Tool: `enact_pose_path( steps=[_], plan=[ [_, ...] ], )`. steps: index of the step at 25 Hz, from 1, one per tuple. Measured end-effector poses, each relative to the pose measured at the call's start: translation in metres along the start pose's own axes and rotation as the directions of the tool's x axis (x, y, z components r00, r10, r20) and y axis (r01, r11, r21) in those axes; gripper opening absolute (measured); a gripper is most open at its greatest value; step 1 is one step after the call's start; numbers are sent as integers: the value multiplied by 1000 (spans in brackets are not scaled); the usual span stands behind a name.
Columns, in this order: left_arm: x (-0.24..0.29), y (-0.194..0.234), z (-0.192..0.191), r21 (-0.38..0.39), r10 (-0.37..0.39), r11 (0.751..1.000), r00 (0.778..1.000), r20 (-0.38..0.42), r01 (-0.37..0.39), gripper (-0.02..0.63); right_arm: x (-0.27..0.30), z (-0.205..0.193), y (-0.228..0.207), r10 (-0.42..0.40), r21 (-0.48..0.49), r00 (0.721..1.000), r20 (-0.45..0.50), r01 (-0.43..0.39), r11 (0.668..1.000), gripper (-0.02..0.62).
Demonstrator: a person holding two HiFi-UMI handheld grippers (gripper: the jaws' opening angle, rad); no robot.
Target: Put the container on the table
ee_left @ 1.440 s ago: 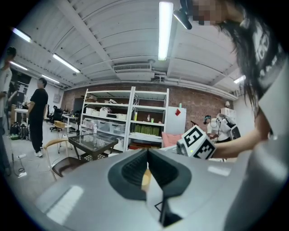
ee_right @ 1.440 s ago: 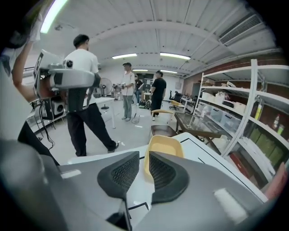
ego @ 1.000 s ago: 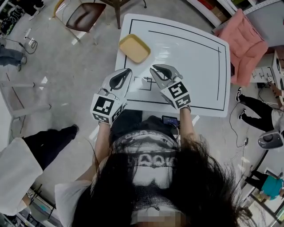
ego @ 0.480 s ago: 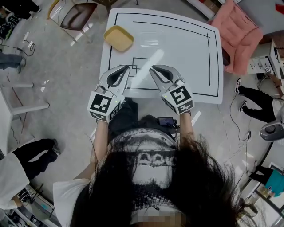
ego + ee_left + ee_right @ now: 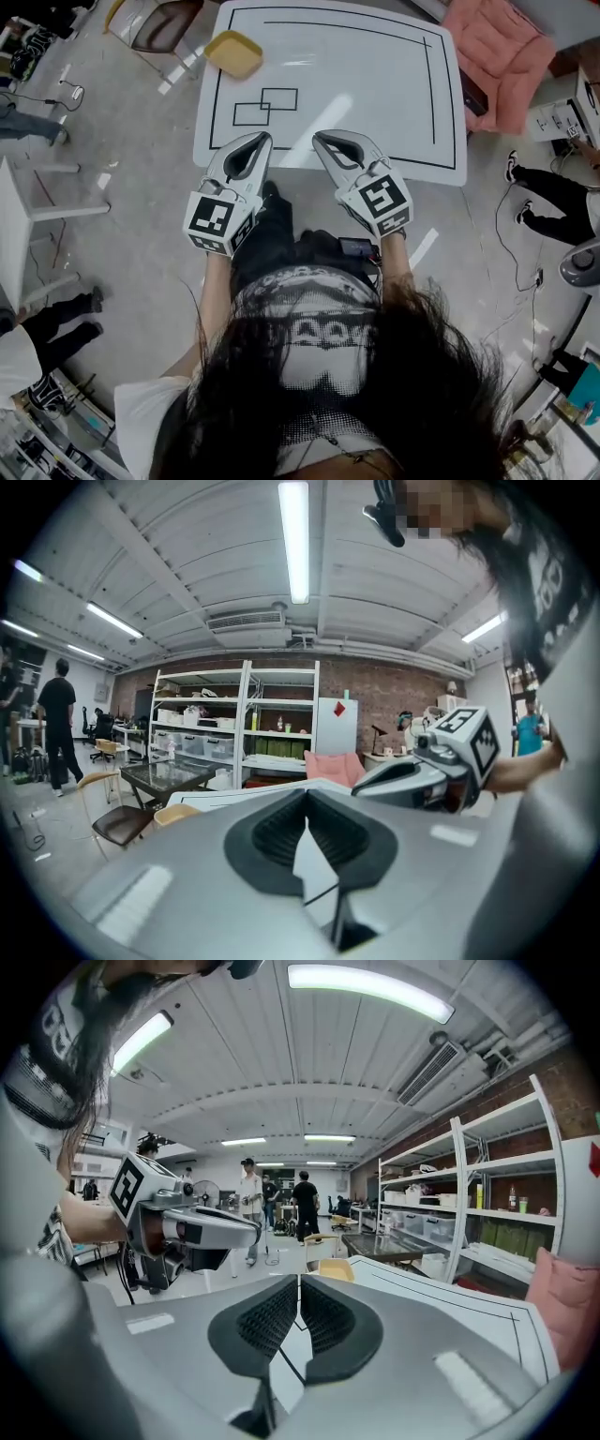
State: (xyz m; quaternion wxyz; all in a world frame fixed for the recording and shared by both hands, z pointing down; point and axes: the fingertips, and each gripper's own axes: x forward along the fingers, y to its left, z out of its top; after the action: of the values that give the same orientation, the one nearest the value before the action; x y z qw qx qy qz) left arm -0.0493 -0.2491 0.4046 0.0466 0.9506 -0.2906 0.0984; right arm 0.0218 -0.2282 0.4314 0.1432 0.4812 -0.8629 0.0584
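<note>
A shallow yellow container (image 5: 233,52) sits at the far left corner of the white table (image 5: 375,84). It shows small in the left gripper view as the container (image 5: 174,811) and in the right gripper view as the container (image 5: 330,1268). My left gripper (image 5: 260,142) hovers at the table's near edge, shut and empty. My right gripper (image 5: 322,141) is level with it, a short way to the right, also shut with nothing held. Both are well short of the container.
Black tape lines and two small taped rectangles (image 5: 265,105) mark the tabletop. A brown chair (image 5: 155,26) stands beyond the left corner, a pink cushion (image 5: 495,56) to the right. People stand around on the floor; shelving (image 5: 234,724) lines the back wall.
The table and container have slid up and left in the head view as I drew back. Both grippers now sit at the near edge instead of over the table.
</note>
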Motion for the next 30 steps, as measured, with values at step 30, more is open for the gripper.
enact_pose_path(
  steps=[30],
  plan=[
    [-85,-88,-18,34,-19,999,999,-40,20,0,-70,-18,91,50,-28,999,13,-49,998,5]
  ],
)
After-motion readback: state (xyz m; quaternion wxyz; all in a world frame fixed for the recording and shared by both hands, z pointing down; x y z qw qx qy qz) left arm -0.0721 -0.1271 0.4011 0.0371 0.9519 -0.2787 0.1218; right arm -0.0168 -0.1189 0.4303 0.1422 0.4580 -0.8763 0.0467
